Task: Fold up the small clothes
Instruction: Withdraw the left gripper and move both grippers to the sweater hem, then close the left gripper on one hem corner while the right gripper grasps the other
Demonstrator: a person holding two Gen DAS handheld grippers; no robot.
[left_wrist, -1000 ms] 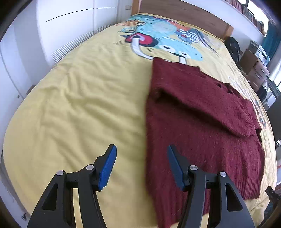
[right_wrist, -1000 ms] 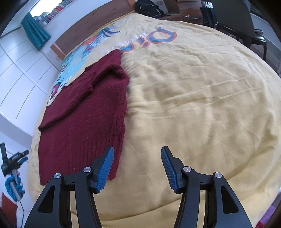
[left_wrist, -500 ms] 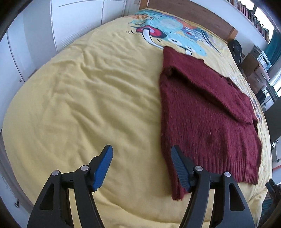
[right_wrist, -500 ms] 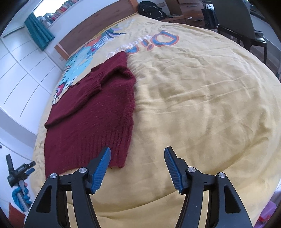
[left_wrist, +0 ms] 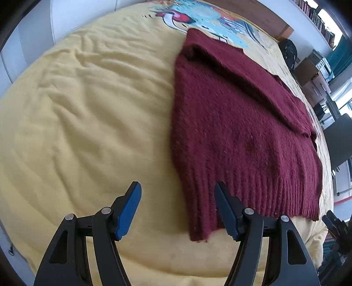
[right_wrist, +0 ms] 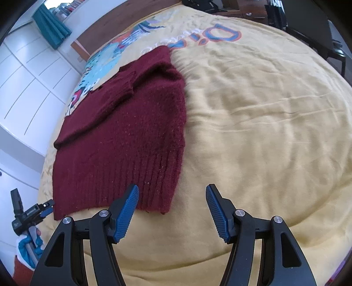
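A dark red knitted sweater (left_wrist: pixel 231 123) lies flat on the yellow bedspread (left_wrist: pixel 88 123), sleeves folded across its upper part, ribbed hem toward me. My left gripper (left_wrist: pixel 177 211) is open and empty, low over the hem's left corner, which sits between its fingers. In the right wrist view the sweater (right_wrist: pixel 123 136) lies left of centre on the bedspread (right_wrist: pixel 264 123). My right gripper (right_wrist: pixel 171 212) is open and empty just before the hem's right corner. The left gripper (right_wrist: pixel 30 214) shows at the far left there.
The bedspread carries a cartoon print (left_wrist: pixel 209 19) near the wooden headboard (right_wrist: pixel 105 30). White wardrobe doors (right_wrist: pixel 26 88) stand on one side. A black bag (left_wrist: pixel 289 52), drawers and a dark chair (right_wrist: pixel 308 24) stand on the other side.
Both grippers have pulled back toward the foot of the bed and dropped lower, from beside the sweater's body to its hem corners. The sweater has not moved.
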